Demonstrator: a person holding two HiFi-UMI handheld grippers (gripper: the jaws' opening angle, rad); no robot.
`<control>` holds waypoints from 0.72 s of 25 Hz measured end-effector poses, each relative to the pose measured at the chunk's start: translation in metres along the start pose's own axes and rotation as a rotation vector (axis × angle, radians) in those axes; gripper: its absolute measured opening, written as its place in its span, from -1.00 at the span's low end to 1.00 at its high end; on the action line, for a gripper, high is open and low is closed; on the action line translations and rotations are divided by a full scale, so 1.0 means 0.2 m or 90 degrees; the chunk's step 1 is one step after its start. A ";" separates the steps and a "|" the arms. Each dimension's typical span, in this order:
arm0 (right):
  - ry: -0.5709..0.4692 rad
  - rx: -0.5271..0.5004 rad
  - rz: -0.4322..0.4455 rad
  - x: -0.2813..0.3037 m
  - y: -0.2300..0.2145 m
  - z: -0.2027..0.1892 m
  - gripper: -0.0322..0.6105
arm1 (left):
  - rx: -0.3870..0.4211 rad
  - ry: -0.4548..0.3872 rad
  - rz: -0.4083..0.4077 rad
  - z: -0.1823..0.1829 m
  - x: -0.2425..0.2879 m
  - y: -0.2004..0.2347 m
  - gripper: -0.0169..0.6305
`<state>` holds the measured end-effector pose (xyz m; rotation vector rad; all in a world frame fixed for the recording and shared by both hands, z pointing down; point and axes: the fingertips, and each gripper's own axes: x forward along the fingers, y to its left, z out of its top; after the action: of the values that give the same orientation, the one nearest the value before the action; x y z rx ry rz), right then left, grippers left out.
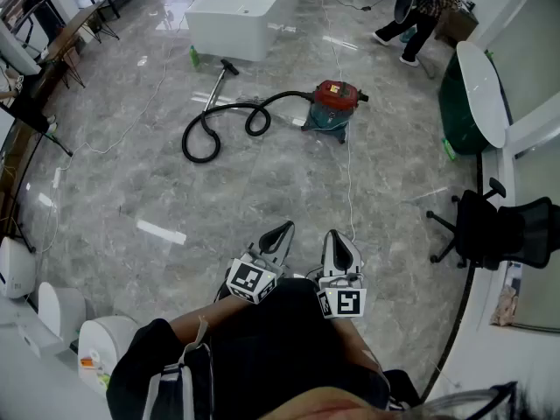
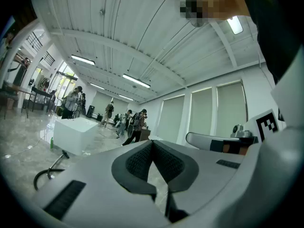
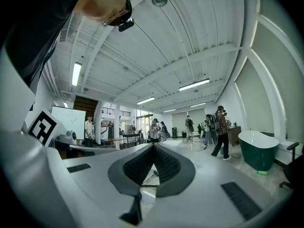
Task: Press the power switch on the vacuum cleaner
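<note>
Carried low at frame bottom, left tool and right tool stay unused, jaws pinched together and empty, probably because the vacuum cleaner stands well apart.

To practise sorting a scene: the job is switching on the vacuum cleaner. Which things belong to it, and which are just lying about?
Belongs:
red-lidded canister vacuum cleaner
its black coiled hose
left gripper and right gripper, both shut, empty

Lying about:
white rectangular counter
black office chair
dark green tub
small green bottle
</note>
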<state>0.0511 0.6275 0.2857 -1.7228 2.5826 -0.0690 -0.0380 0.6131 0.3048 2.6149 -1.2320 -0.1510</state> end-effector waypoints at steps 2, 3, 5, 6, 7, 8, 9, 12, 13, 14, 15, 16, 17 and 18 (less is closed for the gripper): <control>-0.010 0.011 0.002 -0.01 0.00 0.01 -0.85 | 0.006 -0.004 -0.003 0.01 0.00 0.00 -0.89; -0.013 0.016 0.004 -0.02 -0.01 0.01 -0.85 | 0.007 -0.006 -0.002 0.01 0.00 -0.01 -0.89; -0.007 0.023 0.002 -0.03 -0.02 0.00 -0.85 | 0.008 -0.008 0.001 0.02 0.00 -0.01 -0.89; -0.001 0.025 0.000 -0.03 -0.03 -0.01 -0.85 | 0.009 -0.009 0.001 0.02 0.01 -0.01 -0.89; 0.003 0.027 -0.002 -0.03 -0.04 -0.02 -0.85 | 0.010 -0.009 0.001 0.01 0.01 -0.01 -0.89; 0.006 0.027 -0.002 -0.04 -0.05 -0.03 -0.85 | 0.013 -0.009 0.001 0.01 0.01 -0.02 -0.89; 0.008 0.027 0.000 -0.04 -0.05 -0.03 -0.85 | 0.015 -0.009 0.000 0.01 0.02 -0.02 -0.89; 0.007 0.026 0.005 -0.04 -0.06 -0.04 -0.85 | 0.021 -0.008 0.001 0.00 0.02 -0.03 -0.89; 0.006 0.026 0.007 -0.04 -0.06 -0.04 -0.85 | 0.022 -0.007 0.002 0.00 0.02 -0.04 -0.89; 0.005 0.026 0.007 -0.04 -0.06 -0.04 -0.85 | 0.023 -0.007 0.004 0.00 0.02 -0.04 -0.89; 0.004 0.027 0.009 -0.04 -0.06 -0.04 -0.85 | 0.025 -0.006 0.006 0.00 0.02 -0.05 -0.89; 0.003 0.028 0.011 -0.05 -0.06 -0.04 -0.85 | 0.028 -0.006 0.009 0.00 0.01 -0.05 -0.89; 0.002 0.029 0.014 -0.05 -0.05 -0.04 -0.85 | 0.029 -0.005 0.012 0.00 0.00 -0.05 -0.89; 0.002 0.030 0.016 -0.05 -0.04 -0.05 -0.85 | 0.030 -0.004 0.015 -0.01 -0.01 -0.04 -0.89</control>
<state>0.0626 0.6340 0.2958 -1.6757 2.5828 -0.1299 -0.0326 0.6203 0.3039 2.6398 -1.2836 -0.1276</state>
